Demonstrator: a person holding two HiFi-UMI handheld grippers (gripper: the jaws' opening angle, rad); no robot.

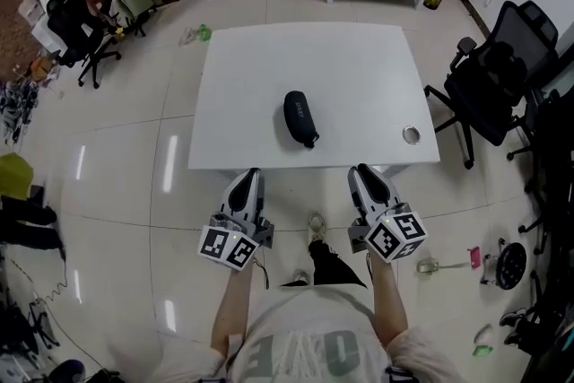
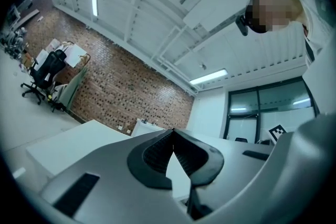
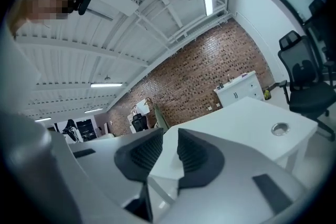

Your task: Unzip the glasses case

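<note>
Case [image 1: 300, 117] lies alone near the middle of a white table [image 1: 359, 76], dark and elongated, its long side running roughly away from the person. It looks closed, though the zip pull is too small to make out. Both tools are held low at the table's near edge, well short of the case, a stance that reads as the start of the job with nothing yet touched. The left gripper [image 2: 172, 134] has its tips pressed together and holds nothing. The right gripper [image 3: 170, 136] has its jaws slightly parted and bare tabletop showing through the gap, perhaps ready to take the pull. A round grommet [image 1: 411, 134] sits by the table's right edge, clear of the work. The likely plan is for one tool to pin the case and the other to draw the zip.
</note>
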